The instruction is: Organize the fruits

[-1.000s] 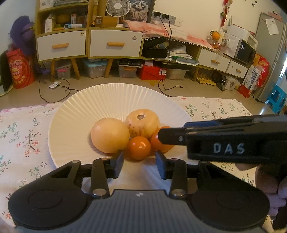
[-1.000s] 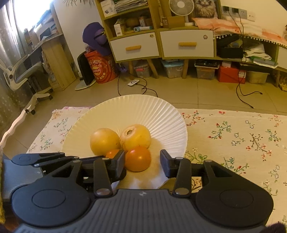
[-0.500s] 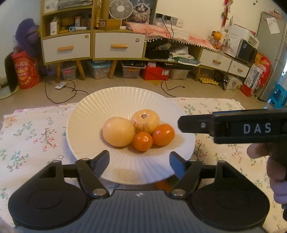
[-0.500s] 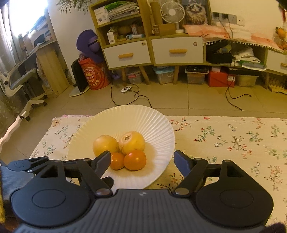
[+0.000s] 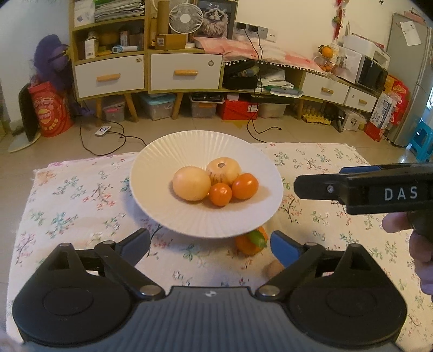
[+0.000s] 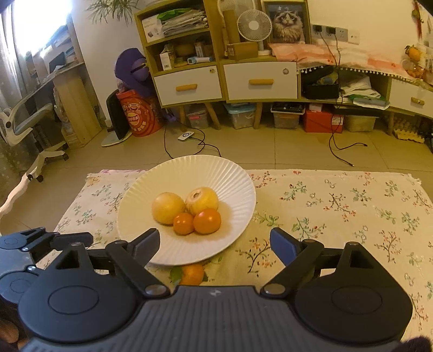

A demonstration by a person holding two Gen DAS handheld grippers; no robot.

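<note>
Both hand-held grippers point(image 5: 209, 245) point(image 6: 213, 243) pulled back, spread, loose orange point(image 5: 250, 243) beside plate point(image 5: 162, 205)

Floral tablecloth point(image 5: 81, 205), white fan point(image 5: 185, 18), cat picture point(image 6: 286, 21), office chair point(image 6: 24, 130)

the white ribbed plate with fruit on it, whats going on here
A person holds a hand-held gripper in each hand; the left hand-held gripper and right hand-held gripper are both open and empty. The white ribbed plate holds two pale yellow round fruits and two small orange ones. An orange leafy tangerine lies on the floral cloth beside it.
</note>
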